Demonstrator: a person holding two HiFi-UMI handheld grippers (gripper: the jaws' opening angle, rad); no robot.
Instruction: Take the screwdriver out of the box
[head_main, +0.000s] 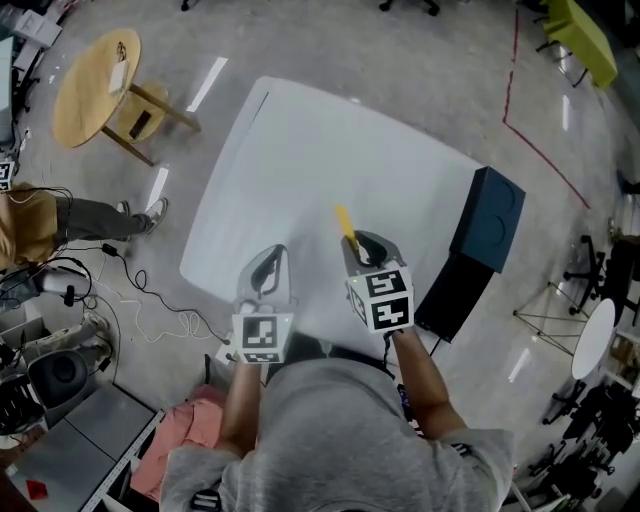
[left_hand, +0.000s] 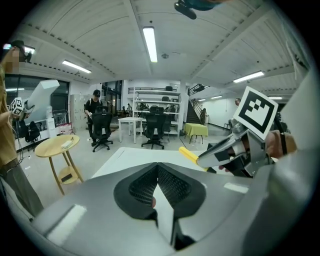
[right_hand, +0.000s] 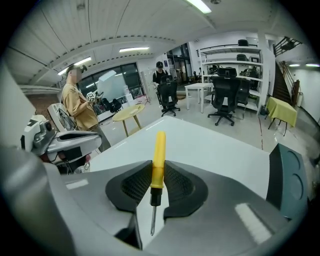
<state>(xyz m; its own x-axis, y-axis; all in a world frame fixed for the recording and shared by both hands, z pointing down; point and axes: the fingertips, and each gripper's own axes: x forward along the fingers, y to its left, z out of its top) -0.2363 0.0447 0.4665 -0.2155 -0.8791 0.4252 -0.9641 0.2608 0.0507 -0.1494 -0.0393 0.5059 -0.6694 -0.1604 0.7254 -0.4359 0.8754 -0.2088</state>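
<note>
R claw (right_hand: 156, 186) clenched on screwdriver (right_hand: 158, 155): pads grip lower part of yellow handle, metal tip pointing back toward camera. In head view, handle sticks out at 11 o'clock. Screwdriver is out of box (head_main: 487, 218), held above white table (head_main: 290, 160). Box sits at table edge, 3 o'clock from R claw, apart from it. L claw (left_hand: 159, 190) closed, pads meeting at tips, nothing betw. them. L claw is at 8 o'clock of R claw.
</note>
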